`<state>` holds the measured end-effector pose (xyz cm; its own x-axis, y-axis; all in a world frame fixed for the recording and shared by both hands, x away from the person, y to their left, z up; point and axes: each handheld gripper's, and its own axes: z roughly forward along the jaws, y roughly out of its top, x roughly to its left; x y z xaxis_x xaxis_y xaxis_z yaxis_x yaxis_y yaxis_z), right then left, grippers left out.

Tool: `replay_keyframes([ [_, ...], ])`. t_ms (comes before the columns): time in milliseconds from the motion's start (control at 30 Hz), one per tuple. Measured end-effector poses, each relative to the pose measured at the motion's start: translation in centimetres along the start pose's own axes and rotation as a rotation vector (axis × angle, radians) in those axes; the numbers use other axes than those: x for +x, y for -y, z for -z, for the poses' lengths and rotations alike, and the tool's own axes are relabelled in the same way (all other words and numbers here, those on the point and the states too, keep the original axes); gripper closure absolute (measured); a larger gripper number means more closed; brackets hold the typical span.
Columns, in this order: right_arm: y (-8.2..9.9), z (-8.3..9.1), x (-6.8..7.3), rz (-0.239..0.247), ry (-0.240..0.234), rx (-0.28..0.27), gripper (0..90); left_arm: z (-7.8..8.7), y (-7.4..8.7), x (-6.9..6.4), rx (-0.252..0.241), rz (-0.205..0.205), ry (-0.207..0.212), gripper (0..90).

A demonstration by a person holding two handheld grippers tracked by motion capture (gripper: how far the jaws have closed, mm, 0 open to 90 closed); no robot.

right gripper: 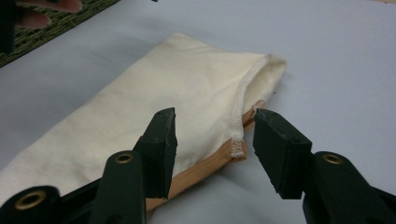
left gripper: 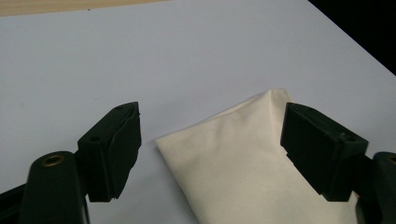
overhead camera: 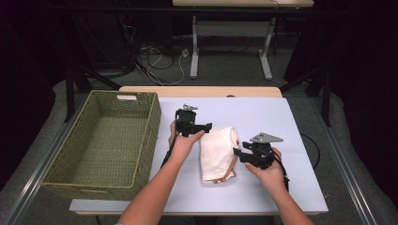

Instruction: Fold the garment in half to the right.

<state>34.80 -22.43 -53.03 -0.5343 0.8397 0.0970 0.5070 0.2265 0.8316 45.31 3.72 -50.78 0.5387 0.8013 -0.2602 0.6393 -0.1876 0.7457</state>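
Note:
A folded cream cloth (overhead camera: pixel 217 152) with a tan hem lies on the white table (overhead camera: pixel 291 122), between my two hands. My left gripper (overhead camera: pixel 206 126) stands open at the cloth's far left corner; in the left gripper view its jaws straddle the cream cloth (left gripper: pixel 243 158) without touching it. My right gripper (overhead camera: pixel 237 152) is open at the cloth's right edge. In the right gripper view (right gripper: pixel 212 140) its jaws sit on either side of the cloth (right gripper: pixel 177 88) where the stitched cream edge and tan hem (right gripper: pixel 205 163) meet.
A large green woven basket (overhead camera: pixel 141 140) stands empty at the table's left, close to my left hand. Beyond the table are a dark floor with cables (overhead camera: pixel 159 61) and another table's white legs (overhead camera: pixel 195 51).

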Motion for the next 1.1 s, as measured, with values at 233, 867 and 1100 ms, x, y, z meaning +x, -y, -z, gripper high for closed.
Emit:
replay_keyframes([
  [233, -0.3, 0.1, 0.5, 0.025, -0.036, -0.03, 44.8, -0.4, -0.2, 0.1, 0.029, 0.001, 0.01, 27.6],
  [867, -1.1, 0.6, 1.3, 0.064, -0.058, -0.011, 30.6, -2.2, -0.6, 1.0, 0.096, 0.051, 0.037, 33.7],
  [1100, -1.2, 0.7, 1.8, 0.101, -0.062, 0.002, 24.8, -3.4, -0.4, 1.2, 0.129, 0.057, 0.041, 35.6],
])
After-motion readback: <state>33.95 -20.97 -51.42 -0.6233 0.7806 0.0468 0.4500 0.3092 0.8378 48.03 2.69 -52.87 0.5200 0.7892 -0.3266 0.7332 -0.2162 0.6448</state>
